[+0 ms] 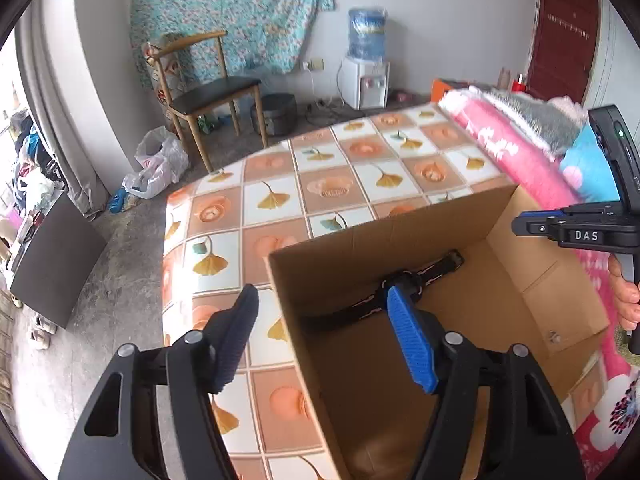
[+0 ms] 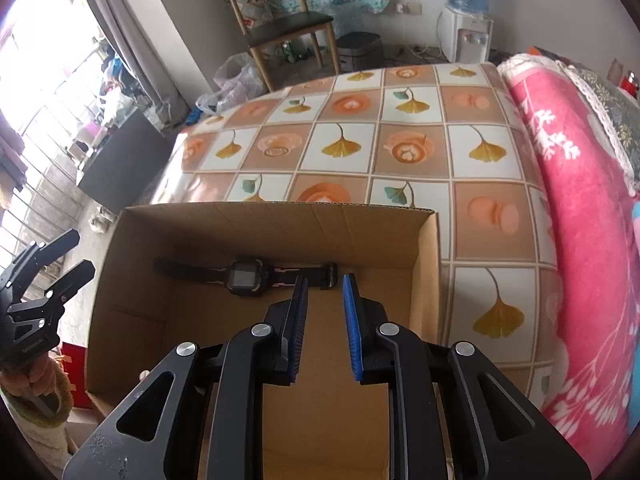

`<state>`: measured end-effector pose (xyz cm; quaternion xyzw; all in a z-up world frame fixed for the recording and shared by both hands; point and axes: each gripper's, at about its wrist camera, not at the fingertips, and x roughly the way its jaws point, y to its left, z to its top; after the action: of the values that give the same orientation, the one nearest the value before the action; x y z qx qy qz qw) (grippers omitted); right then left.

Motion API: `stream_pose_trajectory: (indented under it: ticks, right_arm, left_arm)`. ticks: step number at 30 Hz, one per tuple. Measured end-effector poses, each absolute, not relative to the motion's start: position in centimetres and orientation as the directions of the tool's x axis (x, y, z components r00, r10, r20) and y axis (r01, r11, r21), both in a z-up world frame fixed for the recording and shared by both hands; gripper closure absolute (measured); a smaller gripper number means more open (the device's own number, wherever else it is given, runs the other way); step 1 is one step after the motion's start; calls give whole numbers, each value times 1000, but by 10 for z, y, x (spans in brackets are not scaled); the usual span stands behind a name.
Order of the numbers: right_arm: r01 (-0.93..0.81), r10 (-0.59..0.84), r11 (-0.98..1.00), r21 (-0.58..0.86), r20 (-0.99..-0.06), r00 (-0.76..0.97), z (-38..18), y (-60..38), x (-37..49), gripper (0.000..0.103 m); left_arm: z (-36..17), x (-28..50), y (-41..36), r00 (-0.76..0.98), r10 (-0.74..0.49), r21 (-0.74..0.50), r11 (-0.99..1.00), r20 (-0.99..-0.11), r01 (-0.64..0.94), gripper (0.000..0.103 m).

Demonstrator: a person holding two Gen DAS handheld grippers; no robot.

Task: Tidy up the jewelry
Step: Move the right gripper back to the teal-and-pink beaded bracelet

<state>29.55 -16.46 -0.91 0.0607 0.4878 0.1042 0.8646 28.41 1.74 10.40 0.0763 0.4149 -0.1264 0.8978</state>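
While a black wristwatch (image 2: 245, 277) lies flat on the floor of an open cardboard box (image 2: 280, 216), stretched along the foot of the box's far wall with its square face up and pink markings on the strap, two handheld grippers hover above the carton. The right gripper (image 2: 325, 300) points down into the box, its blue-padded fingers (image 2: 352, 320) a narrow gap apart and holding nothing, their tips just short of the buckle end of the strap in the right wrist view. The left gripper (image 1: 324, 308) stands with its jaws spread wide, straddling the box's left wall: one finger hangs outside over the tablecloth (image 1: 360, 168), the other inside above the watch (image 1: 404, 280), neither pressing on anything. The box sits at the near edge of a table covered in a checked cloth printed with ginkgo leaves and coffee cups. A folded pink floral blanket (image 2: 580, 208) runs along the table's right edge. A person's hand (image 1: 626, 296) grips the handle of the right gripper at the right edge of the left wrist view. Beyond the table's far edge stand a wooden chair (image 1: 208, 92) and a water dispenser (image 1: 366, 64).
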Motion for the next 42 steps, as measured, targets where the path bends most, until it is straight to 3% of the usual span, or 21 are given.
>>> stream_pose_trajectory:
  ticks: [8,11,13,15,21,26,29,36,38,42]
  right_arm:
    - [-196,351,935,295,-707,614,42,-180,199,78]
    - [-248,414,909,335,-662,625,40,-174,154,76]
    - [-275,436,899,340,-648,624,30,-167,130,66]
    - [-277,422,907,318,-662,619,11,-156,110,56]
    - [-169,206,975,142,-862,464,-79,-119,88,56]
    - [-73,125,992,105,-918,376,-124,-120,92,55]
    - [-98,47,995,8,-910,411,-125,-110,94,52]
    - [-75,-8,996,-43,-908,418,-132,-103,100,15]
    - [-68,-20,996,-53,-910,414,-134,-103,102,8]
    - [-57,9,998,-15,-918,397,-136,-109,102,8]
  left_arm:
    - [127,187,75,726,-235,-71,966,-646,250,15]
    - [108,149,91,719,-253,-127,966,-647,225,8]
    - [84,129,96,692,-249,-163,968,-678,189,6]
    - [54,117,94,648,-221,-161,975,-729,151,6]
    - [-38,105,74,462,-102,-84,995,-881,58,6]
    - [-52,98,57,474,-28,18,996,-880,92,6]
    - [-53,96,60,479,-36,-1,997,-877,72,6]
    - [-50,94,64,488,-27,6,998,-873,66,5]
    - [-50,92,62,479,-24,9,998,-877,66,5]
    - [-49,88,62,478,-28,6,998,-878,70,5]
